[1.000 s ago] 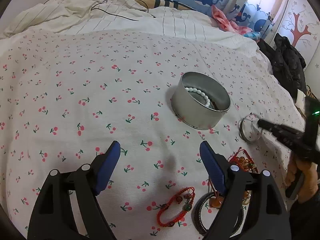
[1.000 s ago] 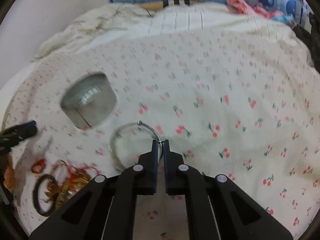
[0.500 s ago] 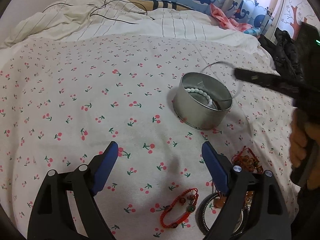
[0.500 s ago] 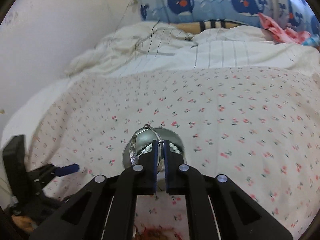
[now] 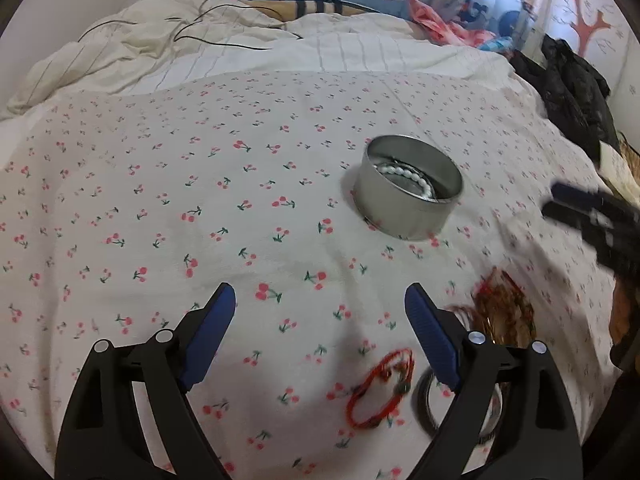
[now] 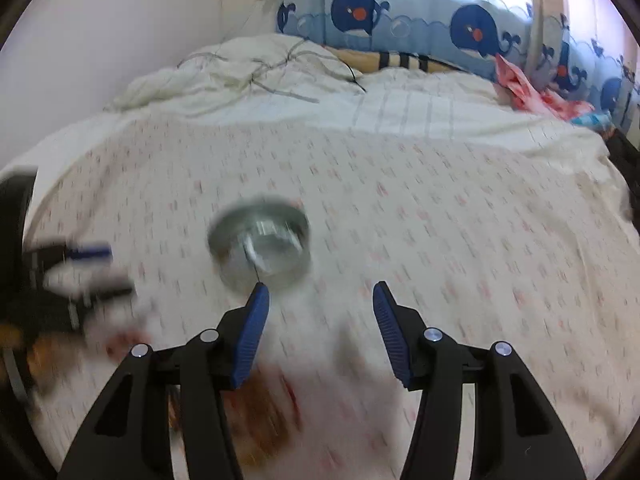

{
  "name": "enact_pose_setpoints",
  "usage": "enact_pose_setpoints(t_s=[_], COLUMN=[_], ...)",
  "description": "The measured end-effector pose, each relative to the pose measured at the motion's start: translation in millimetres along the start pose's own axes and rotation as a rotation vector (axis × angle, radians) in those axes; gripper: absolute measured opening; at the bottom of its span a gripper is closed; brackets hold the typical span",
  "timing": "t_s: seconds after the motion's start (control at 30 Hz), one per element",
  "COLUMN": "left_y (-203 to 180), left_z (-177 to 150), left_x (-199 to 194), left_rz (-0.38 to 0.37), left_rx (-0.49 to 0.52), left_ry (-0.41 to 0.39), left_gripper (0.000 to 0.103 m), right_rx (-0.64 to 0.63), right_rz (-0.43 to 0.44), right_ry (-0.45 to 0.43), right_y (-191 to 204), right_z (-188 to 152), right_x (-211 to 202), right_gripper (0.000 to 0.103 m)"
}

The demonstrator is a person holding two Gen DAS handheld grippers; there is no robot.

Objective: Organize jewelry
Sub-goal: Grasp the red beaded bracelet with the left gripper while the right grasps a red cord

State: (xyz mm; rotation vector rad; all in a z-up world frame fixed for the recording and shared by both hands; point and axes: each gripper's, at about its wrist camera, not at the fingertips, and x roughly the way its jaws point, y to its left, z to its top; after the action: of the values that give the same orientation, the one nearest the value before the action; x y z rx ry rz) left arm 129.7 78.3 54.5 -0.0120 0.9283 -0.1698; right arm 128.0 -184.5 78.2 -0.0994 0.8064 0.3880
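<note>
Silver tin (image 5: 408, 204) mid-bedspread, bare sheet all around; left hand-held gripper (image 5: 320, 316) spread empty, right hand-held gripper (image 6: 316, 308) opening, empty.

- The left wrist view looks forward and down along its fingers (image 5: 212, 328) over the bed (image 5: 160, 184), facing the headboard end.
- The right wrist view, blurred, faces the same way from farther right.
- Both share the round tin (image 5: 408, 188) (image 6: 260, 244) mid-bed and the rumpled duvet (image 5: 132, 52) (image 6: 240, 76) beyond.

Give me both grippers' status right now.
Left gripper: open, holding nothing.
Right gripper: jaws opening, nothing between them.
</note>
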Motion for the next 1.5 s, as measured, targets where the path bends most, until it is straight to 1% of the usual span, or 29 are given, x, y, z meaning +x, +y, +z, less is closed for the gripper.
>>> enact_pose_setpoints(t_s=[0.07, 0.13, 0.17, 0.2, 0.27, 0.37, 0.4, 0.47, 0.57, 0.63, 0.7, 0.73, 0.8, 0.83, 0.87, 0.9, 0.93, 1.0, 1.03, 1.13, 1.27, 1.37, 1.4, 1.43, 1.47, 1.5], left_y=[3, 7, 9, 10, 10, 2, -2, -6, -12, -16, -15, -16, -16, -16, -17, -18, -18, -19, -20, -19, -20, -21, -21, -21, -22, -23], left_z=[-9, -23, -28, -36, -45, -53, -54, -55, -59, -61, -62, -63, -63, -63, -62, -62, -62, -62, -62, -62, -61, -60, -60, -61, -61, -61], left_x=[-9, -16, -19, -23, -25, -17, -14, -10, -4, 0, 4, 5, 7, 8, 10, 11, 12, 13, 13, 14, 15, 16, 17, 17, 18, 18], left_rz=[-0.007, -0.019, -0.034, -0.053, -0.053, -0.044, -0.028, -0.014, -0.016, -0.003, -0.005, -0.007, -0.011, -0.014, -0.015, -0.015, -0.013, -0.009, -0.009, -0.01, -0.009, -0.01, -0.013, -0.014, -0.014, -0.023], left_rx=[0.006, 0.0, -0.008, -0.014, -0.012, 0.019, 0.043, 0.066, 0.093, 0.12, 0.118, 0.116, 0.109, 0.109, 0.108, 0.108, 0.108, 0.109, 0.108, 0.103, 0.102, 0.098, 0.094, 0.093, 0.095, 0.1], left_ry=[-0.002, 0.007, 0.013, 0.02, 0.026, 0.06, 0.068, 0.076, 0.089, 0.091, 0.101, 0.103, 0.102, 0.101, 0.101, 0.102, 0.103, 0.104, 0.105, 0.108, 0.109, 0.11, 0.111, 0.11, 0.109, 0.11], left_gripper=[0.083, 0.083, 0.083, 0.083, 0.083, 0.083, 0.083, 0.083, 0.083, 0.083, 0.083, 0.083, 0.083, 0.083, 0.083, 0.083, 0.083, 0.083, 0.083, 0.083, 0.083, 0.083, 0.083, 0.083, 0.082, 0.076], right_rx=[0.044, 0.079, 0.081, 0.073, 0.054, 0.005, 0.003, 0.003, -0.06, -0.112, -0.13, -0.113, -0.033, -0.009, 0.0, 0.005, 0.008, -0.012, -0.027, -0.077, -0.094, -0.153, -0.181, -0.207, -0.239, -0.256], right_rz=[0.011, 0.019, 0.036, 0.068, 0.086, 0.052, 0.05, 0.089, 0.122, 0.136, 0.137, 0.125, 0.137, 0.123, 0.091, 0.079, 0.066, 0.012, 0.01, 0.012, 0.01, -0.055, -0.072, -0.08, -0.087, -0.092], right_ry=[0.022, 0.067, 0.067, 0.056, 0.056, 0.088, 0.1, 0.104, 0.093, 0.126, 0.157, 0.155, 0.148, 0.134, 0.116, 0.112, 0.112, 0.12, 0.135, 0.16, 0.161, 0.187, 0.187, 0.186, 0.184, 0.184], right_y=[-13, -19, -17, -13, -8, 1, 0, -1, 10, 20, 24, 22, 12, 8, 5, 4, 3, 5, 7, 17, 20, 28, 33, 38, 44, 47], right_z=[-23, -31, -31, -28, -26, -30, -32, -32, -32, -37, -40, -41, -37, -35, -32, -30, -28, -27, -28, -29, -29, -33, -33, -33, -34, -35], right_x=[-4, -2, -2, -3, -2, 5, 7, 6, -1, 4, 11, 14, 18, 20, 21, 23, 26, 33, 38, 45, 46, 55, 57, 59, 59, 59], right_gripper=[0.053, 0.053, 0.053, 0.053, 0.053, 0.053, 0.053, 0.053, 0.053, 0.053, 0.053, 0.053, 0.053, 0.053, 0.053, 0.051, 0.047, 0.045, 0.043, 0.042, 0.042, 0.04, 0.038, 0.026, 0.019, 0.01])
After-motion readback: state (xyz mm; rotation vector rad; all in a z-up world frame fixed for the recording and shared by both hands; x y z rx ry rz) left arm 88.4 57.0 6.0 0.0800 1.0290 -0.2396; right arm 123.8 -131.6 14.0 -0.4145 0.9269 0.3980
